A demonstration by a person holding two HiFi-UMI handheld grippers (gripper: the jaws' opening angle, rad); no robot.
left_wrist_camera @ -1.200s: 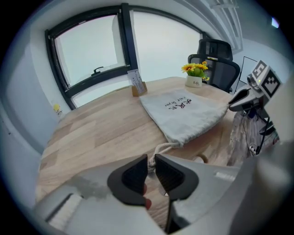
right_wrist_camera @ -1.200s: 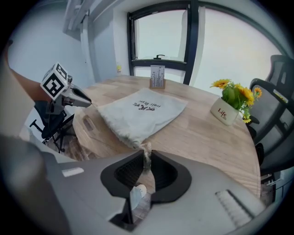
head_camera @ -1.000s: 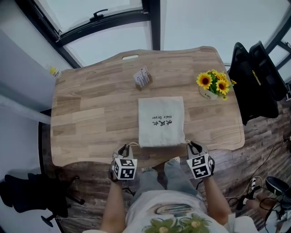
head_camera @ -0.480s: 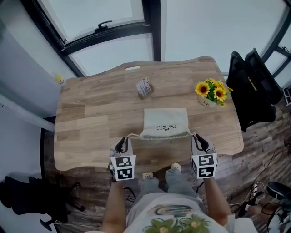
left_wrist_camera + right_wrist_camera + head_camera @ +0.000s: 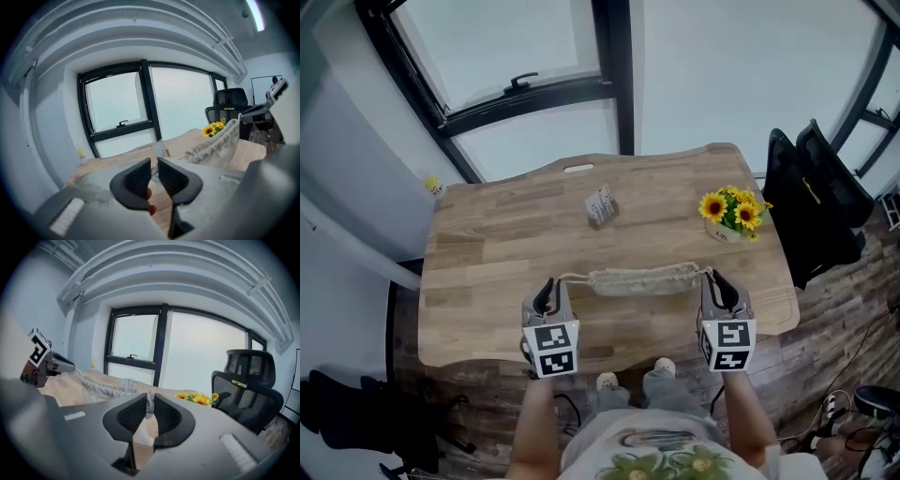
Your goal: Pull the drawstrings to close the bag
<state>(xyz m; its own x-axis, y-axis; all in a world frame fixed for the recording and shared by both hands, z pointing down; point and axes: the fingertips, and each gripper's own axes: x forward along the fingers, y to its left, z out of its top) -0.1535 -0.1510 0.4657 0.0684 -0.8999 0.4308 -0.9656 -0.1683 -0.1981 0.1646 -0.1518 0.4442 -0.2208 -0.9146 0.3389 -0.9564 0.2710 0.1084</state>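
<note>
My left gripper (image 5: 546, 294) is clenched on the left drawstring (image 5: 153, 169). In the left gripper view the pale cord sits pinched in the narrow slot between the two black jaws. My right gripper (image 5: 720, 287) is clamped the same way on the right drawstring (image 5: 149, 402), a short run of cord standing up between its jaws.

From above, the two grippers are well apart over the near half of the wooden table (image 5: 497, 244), one at each end of the bag (image 5: 642, 278). The bag is the cream cloth one, and its mouth is gathered into a tight, ruffled strip running straight from one gripper to the other. In the left gripper view the puckered edge (image 5: 213, 143) slants up toward my other gripper and the cloth hangs below it (whether the bottom touches the wood I cannot tell).

Beyond the bag, near the middle of the table's far side, a small printed card pack (image 5: 600, 204) sits tilted. A pot of sunflowers (image 5: 729, 212) sits toward the right edge, well apart from the bag. A black office chair (image 5: 811, 202) is just beside the table on that side. Behind the table is a dark-framed window with a handle (image 5: 520, 82). A small yellow object (image 5: 434, 185) sits at the far left corner, but it is too small to make out.
</note>
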